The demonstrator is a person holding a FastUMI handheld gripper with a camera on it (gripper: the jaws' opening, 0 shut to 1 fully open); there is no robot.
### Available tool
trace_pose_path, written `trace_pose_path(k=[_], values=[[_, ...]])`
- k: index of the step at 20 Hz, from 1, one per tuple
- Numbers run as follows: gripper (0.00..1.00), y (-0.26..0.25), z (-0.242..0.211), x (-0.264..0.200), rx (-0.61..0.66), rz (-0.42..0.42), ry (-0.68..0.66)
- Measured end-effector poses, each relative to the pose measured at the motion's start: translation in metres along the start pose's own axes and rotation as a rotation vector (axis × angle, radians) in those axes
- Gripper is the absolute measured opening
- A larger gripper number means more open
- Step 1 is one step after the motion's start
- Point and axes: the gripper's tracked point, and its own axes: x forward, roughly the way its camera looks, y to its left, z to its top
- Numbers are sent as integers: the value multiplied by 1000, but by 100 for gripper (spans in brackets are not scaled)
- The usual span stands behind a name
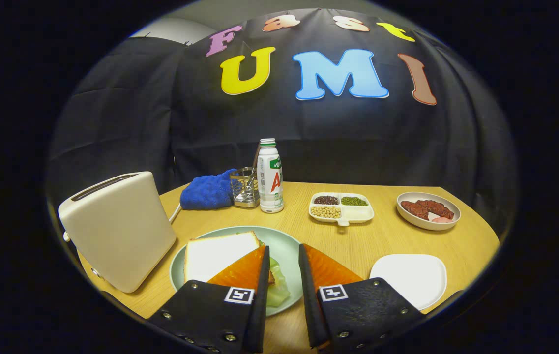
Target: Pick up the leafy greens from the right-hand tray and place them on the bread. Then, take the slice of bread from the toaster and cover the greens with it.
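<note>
A white slice of bread (218, 255) lies flat on the pale green plate (177, 268), just ahead of my left finger. Leafy greens (278, 289) poke out from under that slice at its near right side, against the inner face of the left finger. My gripper (283, 248) stands open above the plate's right half, with only bare plate showing between the fingers. The cream toaster (119, 228) stands to the left of the plate, its top slot dark. The white right-hand tray (409, 278) lies bare beside my right finger.
Beyond the plate stand a white bottle (270, 177), a wire holder (245, 187) and a blue cloth (208, 191). A divided dish of beans (342, 207) and a bowl of red meat (428, 210) sit at the back right of the wooden table (387, 241).
</note>
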Motion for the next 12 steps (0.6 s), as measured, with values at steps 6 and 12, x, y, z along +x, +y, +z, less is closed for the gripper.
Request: trace_pose_path(k=[6,12], values=[[34,-39,23,-25,-19,-39,-100],[34,-85,35,-46,-21,-88,-160]])
